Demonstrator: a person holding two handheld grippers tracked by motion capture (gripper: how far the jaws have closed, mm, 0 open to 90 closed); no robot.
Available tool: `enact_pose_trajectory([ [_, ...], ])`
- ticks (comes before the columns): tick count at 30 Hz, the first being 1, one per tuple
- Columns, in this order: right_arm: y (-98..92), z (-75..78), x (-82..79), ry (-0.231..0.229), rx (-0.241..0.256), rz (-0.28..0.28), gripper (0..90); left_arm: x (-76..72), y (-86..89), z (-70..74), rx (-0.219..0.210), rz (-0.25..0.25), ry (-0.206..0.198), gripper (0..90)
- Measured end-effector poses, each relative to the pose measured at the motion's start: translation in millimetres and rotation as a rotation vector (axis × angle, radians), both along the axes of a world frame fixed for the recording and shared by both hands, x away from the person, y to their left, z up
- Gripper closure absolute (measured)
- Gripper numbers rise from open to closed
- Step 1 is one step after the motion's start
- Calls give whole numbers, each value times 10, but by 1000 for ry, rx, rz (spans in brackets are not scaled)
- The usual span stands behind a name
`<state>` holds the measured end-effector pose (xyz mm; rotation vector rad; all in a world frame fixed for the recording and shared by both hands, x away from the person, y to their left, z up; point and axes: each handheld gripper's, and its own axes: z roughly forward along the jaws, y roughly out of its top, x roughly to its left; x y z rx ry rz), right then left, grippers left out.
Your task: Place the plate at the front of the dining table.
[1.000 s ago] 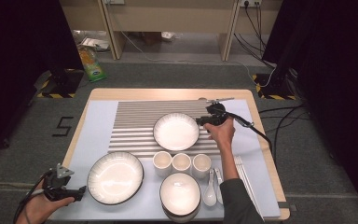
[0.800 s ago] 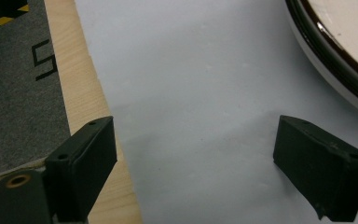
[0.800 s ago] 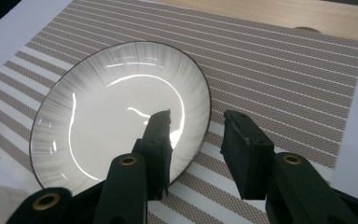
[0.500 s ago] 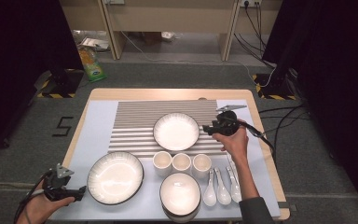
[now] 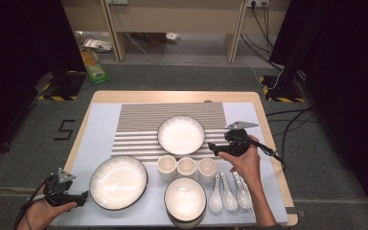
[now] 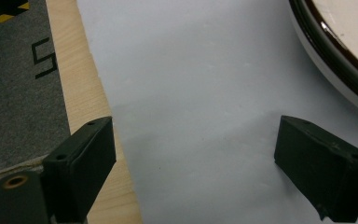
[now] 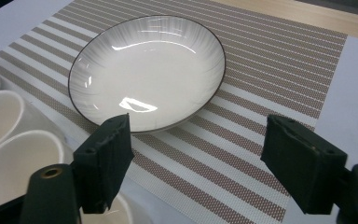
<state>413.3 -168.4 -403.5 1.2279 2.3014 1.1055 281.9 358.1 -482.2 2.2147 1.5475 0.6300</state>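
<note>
striped mat (image 5: 143, 125), plate (image 5: 181, 135), right hand-held gripper (image 5: 212, 149) open

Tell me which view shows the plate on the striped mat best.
The right gripper view: the plate lies whole and close beyond the open right gripper. The high view shows it whole but small. The left gripper view faces another dish's rim.

— What sort of place am I working in?
— I'd call it a lab or recording studio: black curtains (image 5: 24, 62) on both sides, hazard-taped stand bases (image 5: 60, 91), cables (image 5: 268, 28) across grey carpet (image 5: 182, 76), one wooden table (image 5: 172, 97).
</note>
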Motion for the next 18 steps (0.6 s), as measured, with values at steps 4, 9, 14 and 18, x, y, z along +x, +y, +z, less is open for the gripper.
enact_pose_trajectory([
  [4, -8, -3, -80, 5, 3, 14, 208, 1, 2, 0, -3, 1, 1, 115],
  [9, -17, 14, -163, -5, 6, 39, 249, 3, -3, 2, 2, 0, 2, 115],
  [14, -18, 24, -229, -3, -5, 52, 233, 2, -1, 1, -2, 5, 2, 114],
  [18, -30, 33, -297, 1, 3, 59, 225, 3, -1, 1, -2, 6, 3, 114],
])
